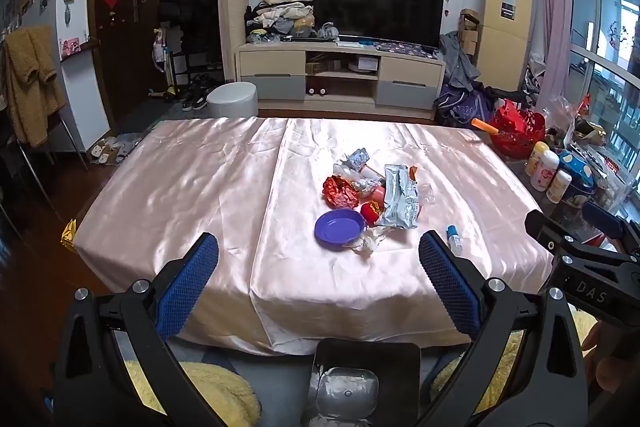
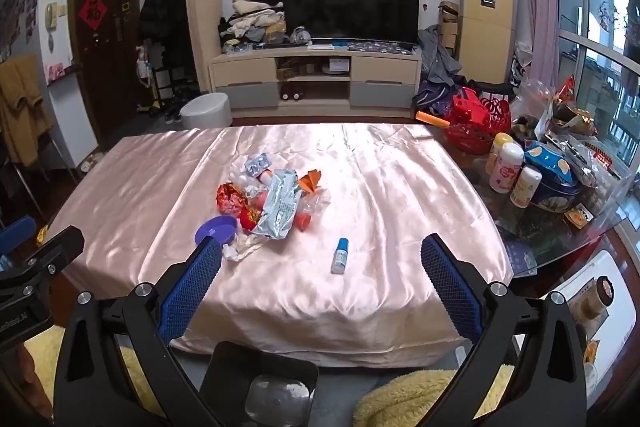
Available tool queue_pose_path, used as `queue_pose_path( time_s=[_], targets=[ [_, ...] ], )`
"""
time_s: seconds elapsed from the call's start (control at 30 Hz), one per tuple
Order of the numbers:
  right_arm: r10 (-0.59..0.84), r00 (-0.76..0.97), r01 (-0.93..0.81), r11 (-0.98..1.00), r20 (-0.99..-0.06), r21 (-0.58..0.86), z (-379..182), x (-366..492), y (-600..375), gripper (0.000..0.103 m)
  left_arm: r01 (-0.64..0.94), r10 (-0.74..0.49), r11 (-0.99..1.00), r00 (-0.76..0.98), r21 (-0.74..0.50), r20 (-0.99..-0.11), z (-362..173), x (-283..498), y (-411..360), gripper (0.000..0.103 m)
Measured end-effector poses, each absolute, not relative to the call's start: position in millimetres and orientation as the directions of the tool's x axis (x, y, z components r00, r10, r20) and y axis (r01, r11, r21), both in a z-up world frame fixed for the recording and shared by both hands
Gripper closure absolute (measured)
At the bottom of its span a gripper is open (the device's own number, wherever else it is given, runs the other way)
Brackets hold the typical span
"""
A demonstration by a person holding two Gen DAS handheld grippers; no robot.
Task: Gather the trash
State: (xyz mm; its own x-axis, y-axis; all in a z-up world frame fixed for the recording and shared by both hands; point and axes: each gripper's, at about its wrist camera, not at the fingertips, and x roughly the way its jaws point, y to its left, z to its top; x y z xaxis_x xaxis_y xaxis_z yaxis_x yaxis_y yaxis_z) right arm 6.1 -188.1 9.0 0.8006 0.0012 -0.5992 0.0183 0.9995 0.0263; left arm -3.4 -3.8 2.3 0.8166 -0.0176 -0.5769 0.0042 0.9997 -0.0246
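A pile of trash lies mid-table on the pink satin cloth (image 1: pixel 200 187): a silver foil packet (image 1: pixel 398 199) (image 2: pixel 280 207), a red crumpled wrapper (image 1: pixel 340 191) (image 2: pixel 230 197), a purple plastic plate (image 1: pixel 340 227) (image 2: pixel 216 229), crumpled white paper (image 1: pixel 370 241) (image 2: pixel 238 249) and a blister pack (image 1: pixel 356 159) (image 2: pixel 258 163). A small blue-capped bottle (image 1: pixel 454 237) (image 2: pixel 341 255) lies apart to the right. A black bin (image 1: pixel 366 383) (image 2: pixel 262 383) stands on the floor below the near table edge. My left gripper (image 1: pixel 319 251) and right gripper (image 2: pixel 320 253) are open and empty, held before the near edge.
Jars, a blue tin (image 2: pixel 554 183) and a red basket (image 2: pixel 476 127) crowd a glass side table at the right. A TV stand (image 1: pixel 340 71) and a white stool (image 1: pixel 234 99) stand beyond the table. Yellow fluffy cushions (image 2: pixel 420 399) lie by the bin.
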Motion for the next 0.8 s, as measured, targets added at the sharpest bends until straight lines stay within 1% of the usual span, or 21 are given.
queue_pose_path(
  time_s=[0.8],
  targets=[
    [0.007, 0.806, 0.015, 0.999, -0.592, 0.033, 14.5, 2.7, -185.8, 0.003, 0.010, -0.027, 0.999, 0.819, -0.033, -0.573, 5.9, -6.1, -3.6, 0.008]
  ],
)
